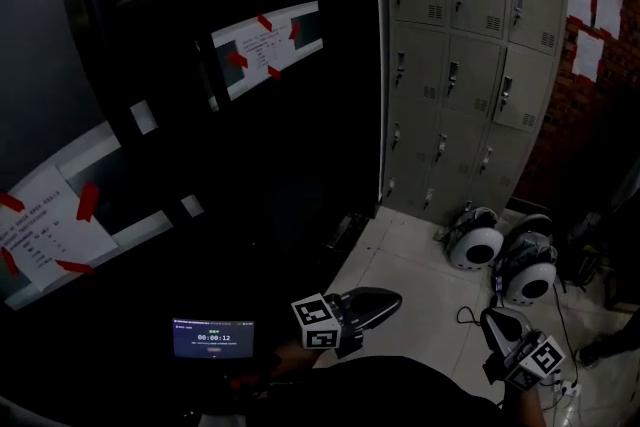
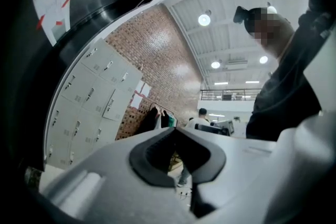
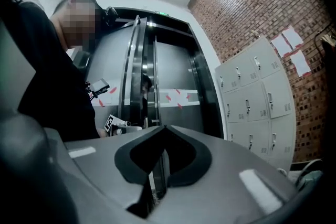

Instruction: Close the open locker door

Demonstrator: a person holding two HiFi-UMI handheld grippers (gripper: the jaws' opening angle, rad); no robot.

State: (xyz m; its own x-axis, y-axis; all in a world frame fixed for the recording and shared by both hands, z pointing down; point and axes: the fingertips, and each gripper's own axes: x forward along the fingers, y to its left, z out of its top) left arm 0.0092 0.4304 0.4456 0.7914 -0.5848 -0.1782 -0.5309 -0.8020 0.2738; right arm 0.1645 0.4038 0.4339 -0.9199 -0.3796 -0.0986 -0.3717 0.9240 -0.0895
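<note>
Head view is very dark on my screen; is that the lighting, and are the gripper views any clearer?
Head view: underexposed, lower left nearly black; only the lockers and pale floor tiles read. Left gripper view: bright, ceiling lamps glare, fisheye bends the lockers. Right gripper view: evenly lit, lockers clear, right tongs fill the lower frame.

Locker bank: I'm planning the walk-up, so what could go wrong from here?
1. Two white rounded devices and loose cables lie on the tiled floor before the locker bank: a likely trip or snag on approach.
2. In the dim head view no locker door stands plainly open, so the wrong door may get pushed.
</note>
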